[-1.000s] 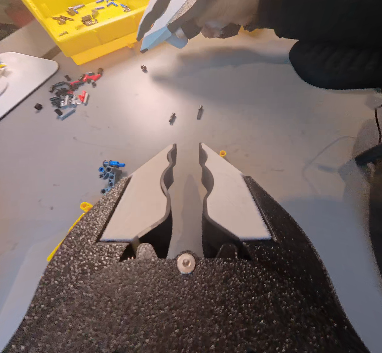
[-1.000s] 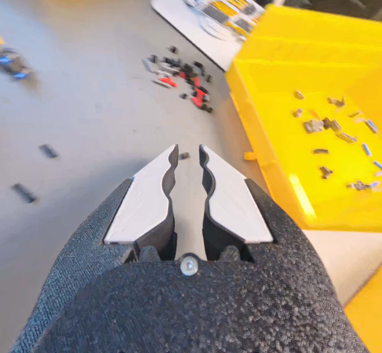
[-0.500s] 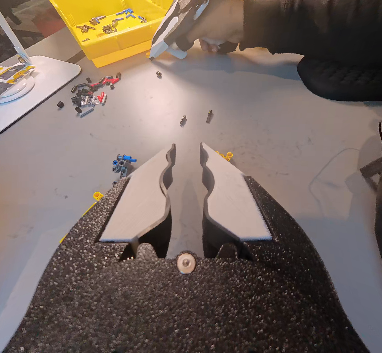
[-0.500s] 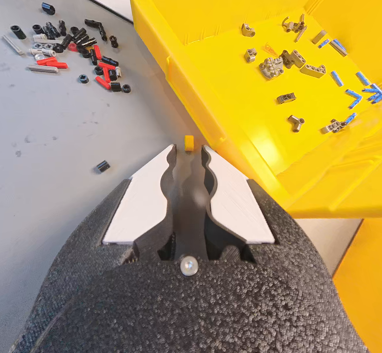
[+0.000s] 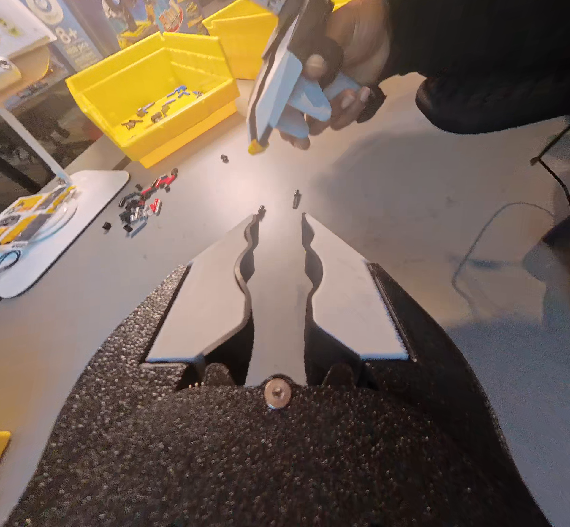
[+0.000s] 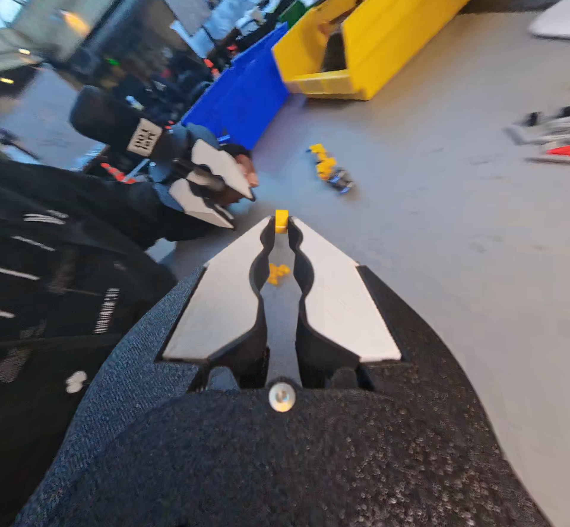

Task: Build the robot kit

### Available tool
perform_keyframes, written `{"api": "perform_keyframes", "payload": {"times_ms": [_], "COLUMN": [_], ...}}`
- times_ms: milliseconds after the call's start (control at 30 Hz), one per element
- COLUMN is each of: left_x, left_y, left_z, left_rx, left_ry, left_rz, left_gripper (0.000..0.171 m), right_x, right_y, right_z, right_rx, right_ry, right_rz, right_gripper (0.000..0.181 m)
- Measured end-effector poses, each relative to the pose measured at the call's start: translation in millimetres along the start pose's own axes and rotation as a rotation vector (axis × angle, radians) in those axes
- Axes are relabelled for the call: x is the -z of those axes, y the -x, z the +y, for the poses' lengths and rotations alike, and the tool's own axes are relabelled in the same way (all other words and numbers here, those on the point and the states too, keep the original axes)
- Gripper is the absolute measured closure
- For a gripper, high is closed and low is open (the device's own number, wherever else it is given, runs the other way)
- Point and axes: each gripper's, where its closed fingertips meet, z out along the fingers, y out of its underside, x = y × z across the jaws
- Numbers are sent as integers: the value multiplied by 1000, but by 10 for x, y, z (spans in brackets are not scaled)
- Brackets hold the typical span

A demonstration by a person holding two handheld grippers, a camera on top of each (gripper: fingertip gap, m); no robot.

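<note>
Workshop, yellow parts bins (image 5: 148, 93), grey worktable (image 5: 385, 191), scattered building-kit pieces (image 5: 145, 204)

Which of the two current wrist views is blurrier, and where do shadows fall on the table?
Right wrist view: heavy motion blur over the yellow bin and background, though the right claw and its small yellow piece stay sharp. Left wrist view: mostly crisp, with a soft shadow on the grey table below the hand.
</note>
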Motion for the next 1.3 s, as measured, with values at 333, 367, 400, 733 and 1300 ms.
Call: {"api": "perform_keyframes", "payload": {"times_ms": [333, 367, 400, 733, 1300], "left_x": [-26, -22, -22, -132, -236], "left_y": [-277, -310, -332, -428, -678], "left_z": [-162, -172, -172, 68, 283], "left_rx": [-253, -270, -283, -6, 56], "left_ry": [-54, -63, -64, 79, 215], "left_rz": [7, 16, 23, 171, 298], "left_gripper": [157, 161, 161, 165, 165], "right_x": [-408, -414, -418, -170, -371], "right_y": [675, 675, 678, 485, 440], "right_z": [395, 419, 445, 419, 1024], "right_rx": [-197, -199, -200, 346, 685], "right_ry": [99, 110, 123, 184, 475], "right_rz": [-363, -361, -361, -125, -61], "right_gripper": [173, 173, 173, 161, 174]}}
